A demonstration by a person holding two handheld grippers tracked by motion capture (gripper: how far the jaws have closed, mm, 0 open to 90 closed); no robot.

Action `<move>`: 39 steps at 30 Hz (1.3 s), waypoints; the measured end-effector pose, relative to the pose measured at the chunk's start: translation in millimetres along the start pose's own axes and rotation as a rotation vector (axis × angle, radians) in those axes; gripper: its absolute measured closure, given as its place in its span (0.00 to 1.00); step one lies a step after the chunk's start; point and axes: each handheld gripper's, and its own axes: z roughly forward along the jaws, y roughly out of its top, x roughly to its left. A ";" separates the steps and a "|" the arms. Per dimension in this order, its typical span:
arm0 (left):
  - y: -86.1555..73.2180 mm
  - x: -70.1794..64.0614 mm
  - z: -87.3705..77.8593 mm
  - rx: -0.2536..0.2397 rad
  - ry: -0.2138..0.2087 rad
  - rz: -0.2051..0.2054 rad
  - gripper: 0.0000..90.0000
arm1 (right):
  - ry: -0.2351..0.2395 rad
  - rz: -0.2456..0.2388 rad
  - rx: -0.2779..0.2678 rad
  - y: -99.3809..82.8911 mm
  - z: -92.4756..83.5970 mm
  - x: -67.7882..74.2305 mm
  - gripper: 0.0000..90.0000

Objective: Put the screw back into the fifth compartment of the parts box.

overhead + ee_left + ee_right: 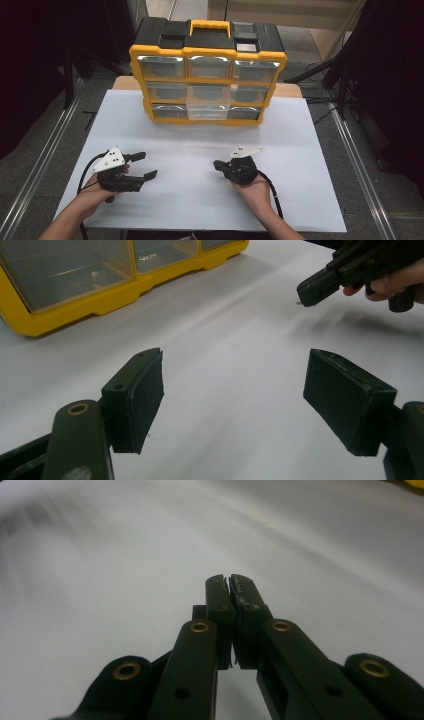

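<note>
High view: yellow-and-black plastic drawer organiser (pixel 207 75) on white worktop (pixel 200 195); left tongs (pixel 141 165) gape empty, right tongs (pixel 218 164) closed empty. Approach pending; next, reach a clear drawer.

1. White table top (pixel 200 200) on a wooden table; wood edge (pixel 287 90) shows at the back.
2. Grey floor (pixel 360 165), metal rails (pixel 30 175) left & right.
3. Dark black frames/curtain (pixel 30 60) on both sides.
4. Black cables (pixel 320 107) on floor, right.
</note>
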 end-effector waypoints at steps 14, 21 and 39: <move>-0.4 0.7 0.0 -0.004 -0.004 -0.006 0.27 | 0.021 0.011 -0.044 10.9 -6.5 0.5 0.99; -0.6 0.9 0.1 0.001 -0.004 -0.005 0.27 | 0.018 0.015 -0.078 19.5 -10.7 -1.7 0.99; -0.4 3.3 -1.9 -0.011 0.008 -0.009 0.27 | 0.027 0.032 -0.153 38.9 -25.9 -9.8 0.99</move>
